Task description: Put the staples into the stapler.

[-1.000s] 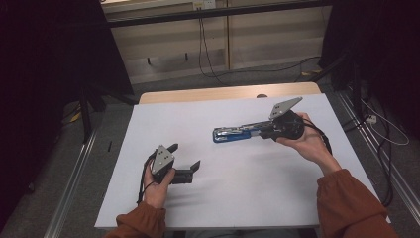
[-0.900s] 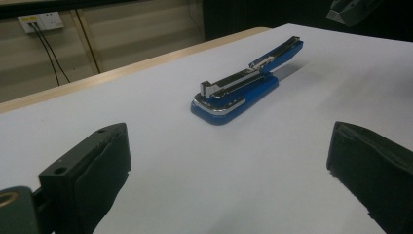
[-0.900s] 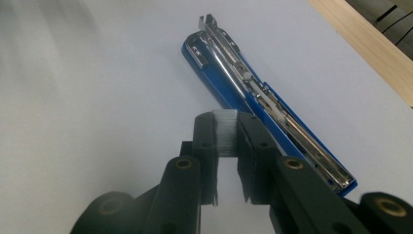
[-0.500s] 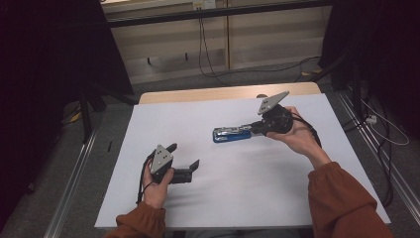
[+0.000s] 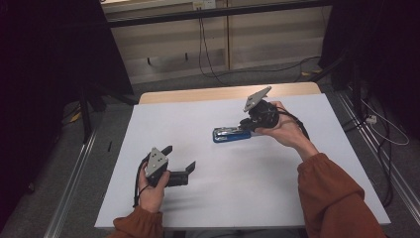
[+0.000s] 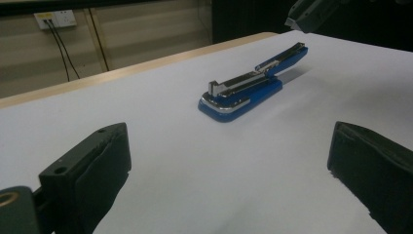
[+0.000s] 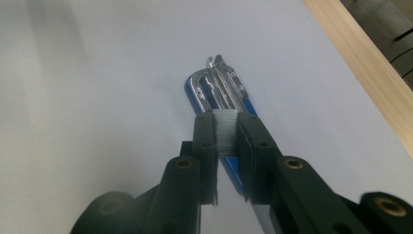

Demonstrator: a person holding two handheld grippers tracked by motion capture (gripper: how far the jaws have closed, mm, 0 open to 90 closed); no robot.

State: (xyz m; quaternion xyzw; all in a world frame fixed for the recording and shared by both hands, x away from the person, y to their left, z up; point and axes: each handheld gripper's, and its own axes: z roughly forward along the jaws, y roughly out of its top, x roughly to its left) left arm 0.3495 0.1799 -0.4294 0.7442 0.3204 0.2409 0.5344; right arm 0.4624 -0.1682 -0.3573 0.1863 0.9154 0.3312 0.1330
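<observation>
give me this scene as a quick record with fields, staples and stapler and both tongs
surface: white table
stapler: blue stapler, opened, lying on the table
staples: strip of staples, clamped upright between the pads
right tongs: right tongs shut on the strip, above the stapler's rear end
left tongs: left tongs open, nothing between them, near the table's front, apart from the stapler

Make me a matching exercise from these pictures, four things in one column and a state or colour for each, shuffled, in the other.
Column one:
1. stapler
2. strip of staples
3. left tool
4. table cover

Column two:
A. jaws apart, nothing between them
B. white, spread over the table
C. blue, lying with its top swung open
D. pinched between the jaws of the right tool

Pairs: 1-C, 2-D, 3-A, 4-B
</observation>
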